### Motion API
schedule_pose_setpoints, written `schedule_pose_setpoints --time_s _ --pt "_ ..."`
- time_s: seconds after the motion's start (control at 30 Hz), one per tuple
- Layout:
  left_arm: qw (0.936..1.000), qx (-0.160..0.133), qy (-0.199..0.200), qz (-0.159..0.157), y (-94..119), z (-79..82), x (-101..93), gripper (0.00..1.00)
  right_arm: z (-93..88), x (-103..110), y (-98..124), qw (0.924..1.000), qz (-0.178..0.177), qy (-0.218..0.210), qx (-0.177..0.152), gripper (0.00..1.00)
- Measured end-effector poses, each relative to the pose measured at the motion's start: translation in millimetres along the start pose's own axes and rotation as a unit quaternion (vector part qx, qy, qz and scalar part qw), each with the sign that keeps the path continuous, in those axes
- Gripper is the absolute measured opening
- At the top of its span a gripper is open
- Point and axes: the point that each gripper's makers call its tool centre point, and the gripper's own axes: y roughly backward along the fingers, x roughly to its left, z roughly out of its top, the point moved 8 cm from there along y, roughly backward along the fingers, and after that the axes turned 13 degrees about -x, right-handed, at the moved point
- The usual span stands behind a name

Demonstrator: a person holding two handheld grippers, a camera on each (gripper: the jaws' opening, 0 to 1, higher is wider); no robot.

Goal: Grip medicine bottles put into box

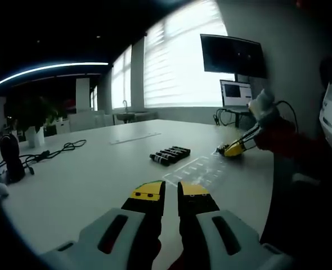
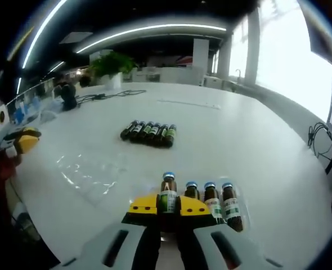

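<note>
Right yellow-tipped gripper (image 2: 168,209) clamped on a small brown glass medicine bottle with blue cap (image 2: 167,194), first in a row of four beside three matching bottles (image 2: 214,200). Further out on the white table (image 2: 256,152), six dark bottles lying in a row (image 2: 149,133). Left yellow-tipped gripper (image 1: 170,195) nearly closed, empty.

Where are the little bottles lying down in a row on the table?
In the right gripper view, the lying bottles sit mid-table, beyond the four upright bottles near the right gripper.
</note>
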Motion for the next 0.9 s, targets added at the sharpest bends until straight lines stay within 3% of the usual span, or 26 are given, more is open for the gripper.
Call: schedule_pose_setpoints --time_s 0.3,0.47,0.73,0.8,0.9 --pt "1.0000 0.000 -0.001 0.000 0 0.0 -0.4 0.03 0.2 2 -1 0.9998 0.000 0.017 -0.005 0.08" --pt "1.0000 -0.001 -0.001 0.000 1 0.7 -0.4 0.03 0.7 5 -1 0.9997 0.005 0.022 -0.012 0.16" --pt "1.0000 -0.001 -0.001 0.000 1 1.1 -0.8 0.03 9.8 1 6 0.9989 0.007 0.013 -0.044 0.12" --pt "1.0000 -0.001 -0.001 -0.001 1 1.1 -1.3 0.03 11.9 -1 7 0.9988 0.011 0.014 -0.045 0.05" --pt "1.0000 -0.001 -0.002 -0.002 0 1.1 -1.8 0.03 12.2 -4 8 0.9991 0.011 0.019 -0.037 0.04"
